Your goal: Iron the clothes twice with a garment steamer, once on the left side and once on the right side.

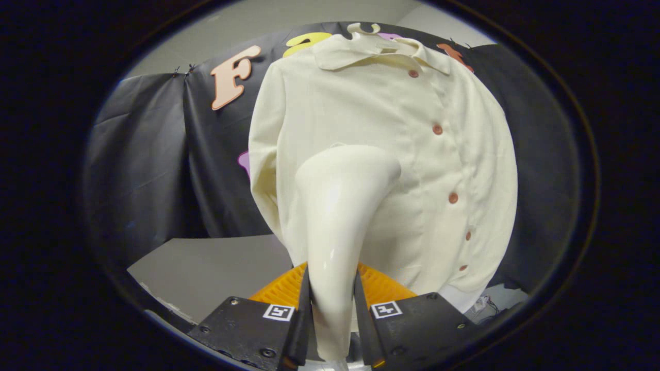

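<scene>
While the steamer [337,216] stands gripped by its handle between the two fingers [304,314], its long axis runs straight up and away from them, and its broad head tips forward against the shirt [392,154] just beyond. Both fingers press on the glossy handle, one on each side, so the gripper [332,319] is closed narrowly around it. That head sits at about mid-height on the shirt, on the panel lying to the viewer's left of the button [437,129] row. Hanging from a hanger hook [363,28] at its collar, the shirt drapes in front of the black cloth [154,154], with a pale counter [206,268] below. An orange ribbed piece [381,286] shows behind the fingers. Judging from this, a stroke on this side comes first, along the shirt's vertical length.
</scene>
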